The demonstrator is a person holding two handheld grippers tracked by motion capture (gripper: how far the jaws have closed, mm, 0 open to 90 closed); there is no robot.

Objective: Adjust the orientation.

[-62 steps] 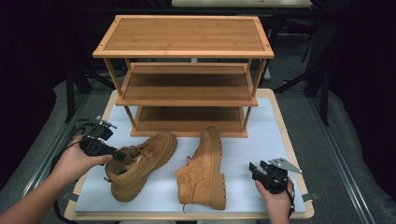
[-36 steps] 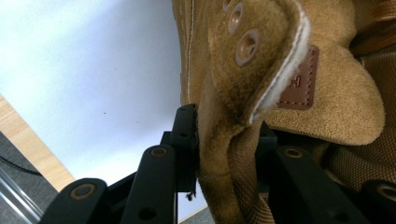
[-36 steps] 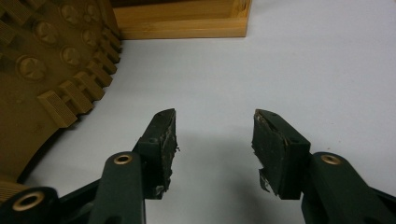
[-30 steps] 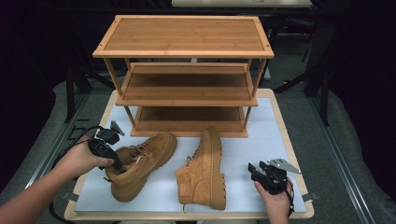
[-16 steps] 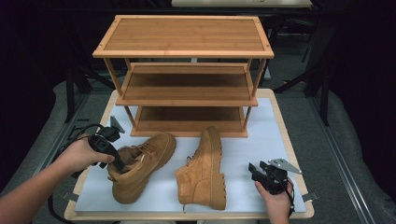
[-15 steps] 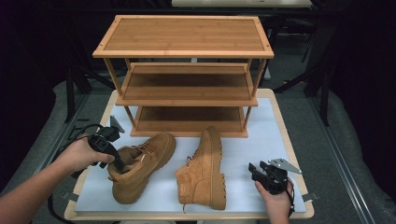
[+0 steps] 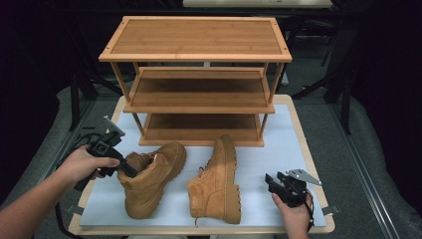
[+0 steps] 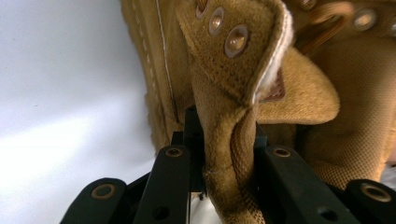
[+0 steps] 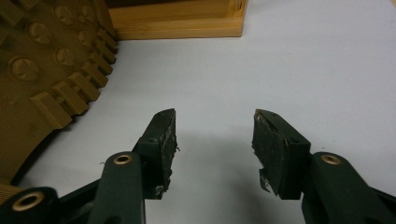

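Two tan suede boots rest on the white mat in front of a wooden shoe rack [image 7: 199, 84]. The left boot [image 7: 152, 177] stands upright with its toe toward the rack. My left gripper [image 7: 124, 169] is shut on this boot's ankle collar [image 8: 229, 116], one jaw inside the opening and one outside. The right boot [image 7: 219, 181] lies on its side, its lugged sole [image 9: 42, 70] facing right. My right gripper [image 7: 271, 183] hovers open over bare mat to the right of that sole, nothing between its pads [image 9: 163, 140].
The three-tier bamboo rack stands at the back of the white mat [image 7: 288, 144], its bottom rail [image 9: 177, 21] just beyond the right gripper. The table's wooden rim [image 7: 313, 164] borders the mat. Dark chair legs stand behind the table.
My left gripper has moved right from the mat's left edge to the left boot and closed on its collar. The right gripper and right boot have stayed put.
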